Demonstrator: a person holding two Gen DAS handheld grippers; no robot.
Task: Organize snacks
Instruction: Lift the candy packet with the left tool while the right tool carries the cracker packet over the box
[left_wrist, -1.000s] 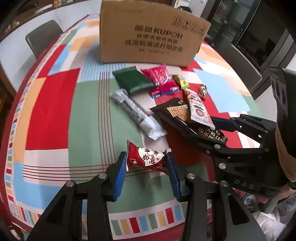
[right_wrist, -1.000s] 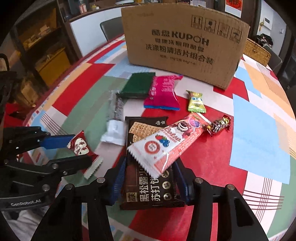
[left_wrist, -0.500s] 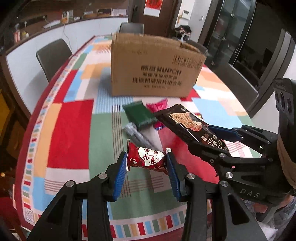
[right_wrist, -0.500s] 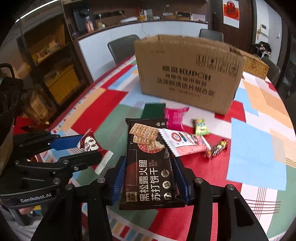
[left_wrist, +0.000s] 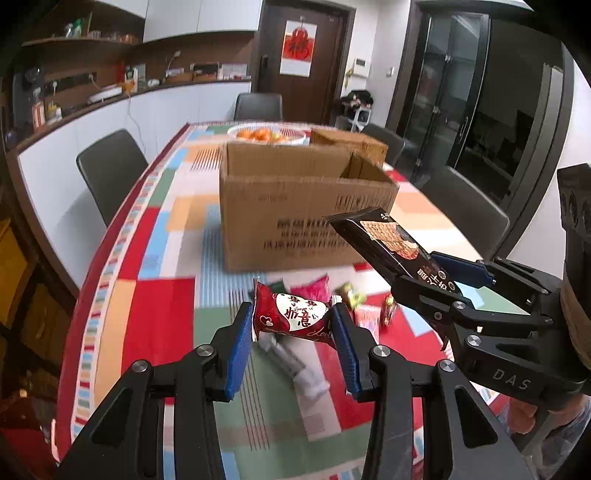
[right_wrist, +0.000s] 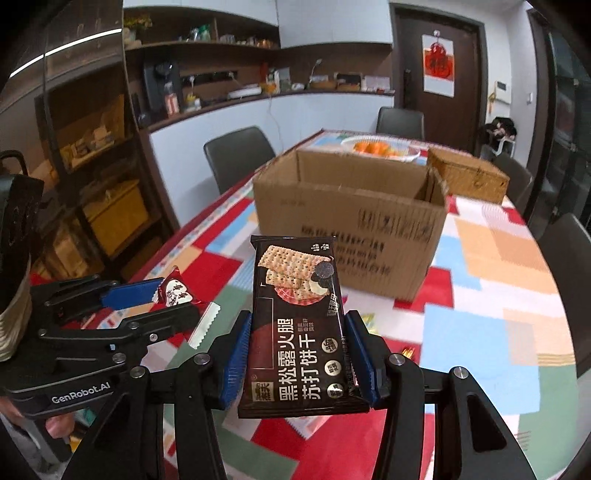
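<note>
Left gripper (left_wrist: 291, 325) clamps red candy packet (left_wrist: 291, 319) crosswise between its pads; right gripper (right_wrist: 297, 354) grips black soda cracker pack (right_wrist: 297, 325), both above bench (left_wrist: 155, 314), short of cardboard box (left_wrist: 295, 206).

Red snack packet (left_wrist: 291, 319), patchwork tablecloth (left_wrist: 155, 295)
</note>
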